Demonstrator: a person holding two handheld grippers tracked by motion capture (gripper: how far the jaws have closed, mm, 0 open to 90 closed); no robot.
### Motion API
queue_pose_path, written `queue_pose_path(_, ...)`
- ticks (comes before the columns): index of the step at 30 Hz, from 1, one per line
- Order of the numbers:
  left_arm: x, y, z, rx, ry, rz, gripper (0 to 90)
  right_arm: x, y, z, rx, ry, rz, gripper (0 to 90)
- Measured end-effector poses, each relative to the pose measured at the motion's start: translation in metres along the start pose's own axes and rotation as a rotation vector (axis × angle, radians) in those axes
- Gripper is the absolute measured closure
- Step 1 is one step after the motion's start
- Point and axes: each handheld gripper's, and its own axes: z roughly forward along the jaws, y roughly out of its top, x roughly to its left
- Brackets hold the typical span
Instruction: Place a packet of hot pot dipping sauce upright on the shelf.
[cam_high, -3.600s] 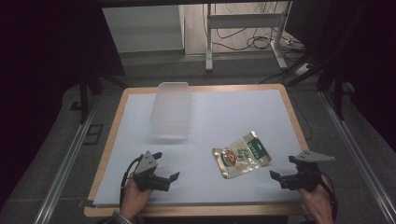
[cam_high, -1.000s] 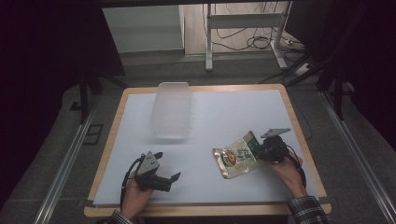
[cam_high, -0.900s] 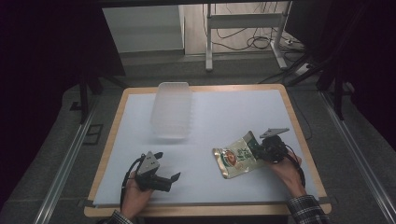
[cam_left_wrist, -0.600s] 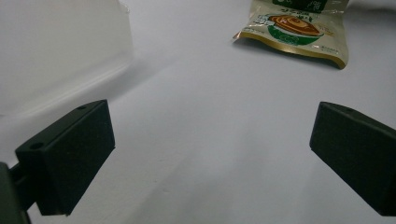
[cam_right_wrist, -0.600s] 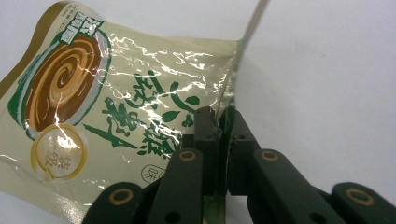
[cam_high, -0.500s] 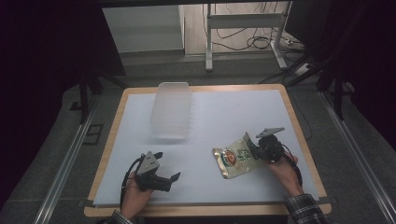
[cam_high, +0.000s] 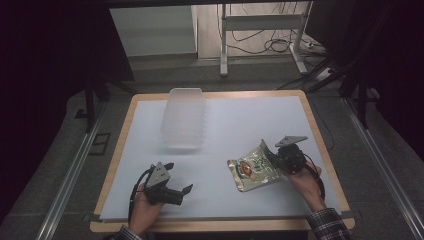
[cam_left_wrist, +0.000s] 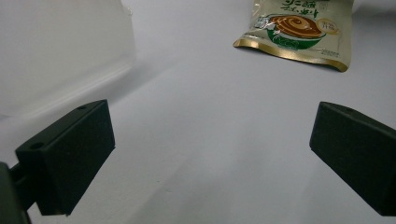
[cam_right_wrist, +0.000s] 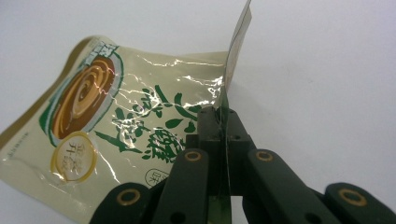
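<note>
Pinching the packet's (cam_high: 254, 168) right edge, the right claw (cam_high: 276, 155) is clamped; the left claw (cam_high: 181, 191) gapes empty; the far tub (cam_high: 183, 117) holds nothing.

Glossy crinkled foil packet (cam_right_wrist: 116, 121), translucent plastic container (cam_high: 183, 117), matt white table sheet (cam_high: 235, 130).

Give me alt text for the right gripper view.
The right gripper's black jaws are clamped on the upturned edge of a shiny cream and green foil snack packet, which lies on the white table surface.
</note>
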Motion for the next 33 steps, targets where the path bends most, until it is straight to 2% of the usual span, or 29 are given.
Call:
queue_pose_path(4,0.0,0.0,0.0,0.0,0.002,0.0,0.0,-0.001,0.004,-0.006,-0.01,0.018,0.016,89.1)
queue_pose_path(7,0.0,0.0,0.0,0.001,0.005,0.003,0.0,-0.001,0.01,-0.013,-0.04,0.043,0.038,89.1)
queue_pose_path(13,0.0,0.0,-0.001,0.0,0.008,0.004,0.0,0.004,0.019,-0.018,-0.057,0.054,0.008,89.1)
queue_pose_path(18,0.0,0.0,-0.001,0.0,0.008,0.005,0.0,0.006,0.03,-0.026,-0.09,0.088,0.007,89.1)
queue_pose_path(20,-0.001,0.0,0.0,0.001,0.008,0.006,0.0,0.009,0.035,-0.028,-0.088,0.087,0.005,89.1)
queue_pose_path(23,0.0,0.0,-0.001,0.001,0.007,0.007,0.0,0.014,0.045,-0.031,-0.092,0.093,-0.015,89.2)
queue_pose_path(30,0.0,0.0,-0.001,-0.002,0.005,0.007,0.0,0.027,0.063,-0.038,-0.119,0.146,-0.054,89.2)
queue_pose_path(33,0.0,0.0,-0.001,-0.003,0.005,0.008,0.0,0.035,0.07,-0.041,-0.125,0.162,-0.086,89.3)
